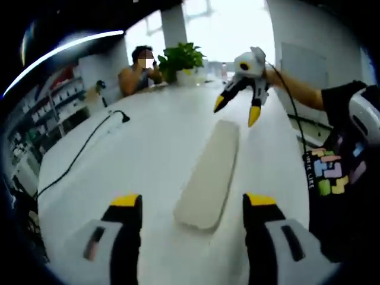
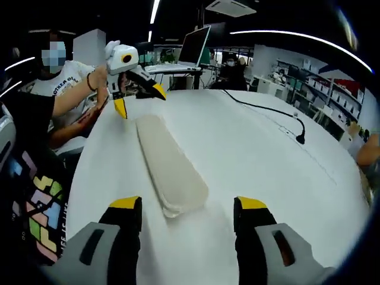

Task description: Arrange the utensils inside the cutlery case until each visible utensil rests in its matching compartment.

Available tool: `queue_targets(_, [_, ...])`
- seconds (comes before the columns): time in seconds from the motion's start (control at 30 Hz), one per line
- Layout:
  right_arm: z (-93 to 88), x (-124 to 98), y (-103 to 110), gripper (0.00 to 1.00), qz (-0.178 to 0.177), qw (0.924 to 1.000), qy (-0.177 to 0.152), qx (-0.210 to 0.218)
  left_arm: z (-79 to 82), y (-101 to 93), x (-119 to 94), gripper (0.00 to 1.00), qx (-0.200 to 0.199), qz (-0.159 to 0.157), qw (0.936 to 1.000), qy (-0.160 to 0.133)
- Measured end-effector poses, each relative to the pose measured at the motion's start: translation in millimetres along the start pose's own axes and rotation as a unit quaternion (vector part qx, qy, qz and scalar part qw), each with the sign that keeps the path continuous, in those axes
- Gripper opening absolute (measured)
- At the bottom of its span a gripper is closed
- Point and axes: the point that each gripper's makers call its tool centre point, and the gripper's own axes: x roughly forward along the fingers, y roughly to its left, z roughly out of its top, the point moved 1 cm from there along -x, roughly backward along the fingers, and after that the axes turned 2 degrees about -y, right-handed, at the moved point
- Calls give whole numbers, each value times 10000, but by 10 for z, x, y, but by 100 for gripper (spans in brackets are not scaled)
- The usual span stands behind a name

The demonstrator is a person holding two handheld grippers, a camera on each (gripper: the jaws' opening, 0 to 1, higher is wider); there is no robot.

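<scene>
Nearest in the left gripper view, the left gripper [image 1: 193, 205] holds its jaws wide apart with nothing between them, poised just short of the near end of the cutlery case [image 1: 209, 173]. The case is a long, pale, flat pouch lying closed on the white bench [image 1: 142, 142]. Past its far end hangs the right gripper [image 1: 242, 98], jaws spread and empty.

The right gripper view shows the same from the other end: the case [image 2: 168, 163] runs away toward the left gripper [image 2: 133, 89].

This looks like the very start of the task. The next move probably calls for opening or unrolling the case, one gripper pinning an end.

No utensils or compartments can be made out; whatever the case holds is hidden. A black cable [image 2: 267, 111] lies farther off.
</scene>
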Motion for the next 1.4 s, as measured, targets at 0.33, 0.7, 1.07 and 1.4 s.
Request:
queue_targets(0.33, [-4, 74, 44, 75, -402, 9960, -773, 215, -181, -80, 72, 92, -233, 622, 9966, -491])
queue_targets(0.7, [5, 177, 102, 60, -773, 9908, -1009, 458, -246, -122, 78, 71, -764, 1041, 9887, -755])
queue_targets(1.07, [15, 189, 101, 49, -904, 9871, -1128, 684, -360, -97, 184, 54, -1147, 1260, 9830, -689])
queue_targets(1.4, [-51, 203, 100, 39, -1234, 9848, -1062, 611, -380, -47, 222, 47, -1258, 1436, 9789, -734])
